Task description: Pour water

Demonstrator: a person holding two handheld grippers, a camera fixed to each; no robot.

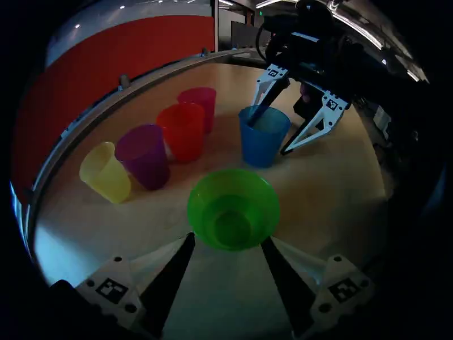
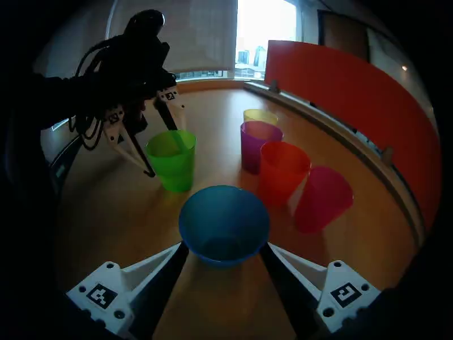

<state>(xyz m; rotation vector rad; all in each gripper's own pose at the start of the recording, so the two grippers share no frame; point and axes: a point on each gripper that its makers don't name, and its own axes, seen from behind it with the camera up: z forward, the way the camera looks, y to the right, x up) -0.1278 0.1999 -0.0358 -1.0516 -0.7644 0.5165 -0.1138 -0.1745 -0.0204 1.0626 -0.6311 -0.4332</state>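
Since I've got a claw in each hand, here's both. In the left gripper view my left claw [image 1: 227, 237] is at the bottom centre of the frame, with the green cup [image 1: 233, 207] sitting right between its 2 fingers. The jaws are spread about cup-wide and the tips are right up against the cup's walls, but honestly I can't tell if they're actually squeezing it. It's the same deal in the right gripper view: my right claw [image 2: 223, 245] is at the bottom centre with the blue cup [image 2: 223, 221] between its fingers, tips at the walls, and I can't tell whether it's gripping. Both cups stand upright on the wooden table [image 1: 340, 198], near each other. From the left gripper view, the blue one is just above and right of the green one, with the right claw reaching down around it from the upper right. I can't make out whether either cup has water in it. To the left of centre in that frame there's a row of 4 more cups running up towards the middle: the yellow cup [image 1: 105, 173], purple cup [image 1: 142, 156], red cup [image 1: 182, 130] and pink cup [image 1: 198, 105]. A red panel [image 1: 113, 68] runs along the table's edge in the upper left. In the right gripper view, a bright window [image 2: 263, 34] is at the top centre.
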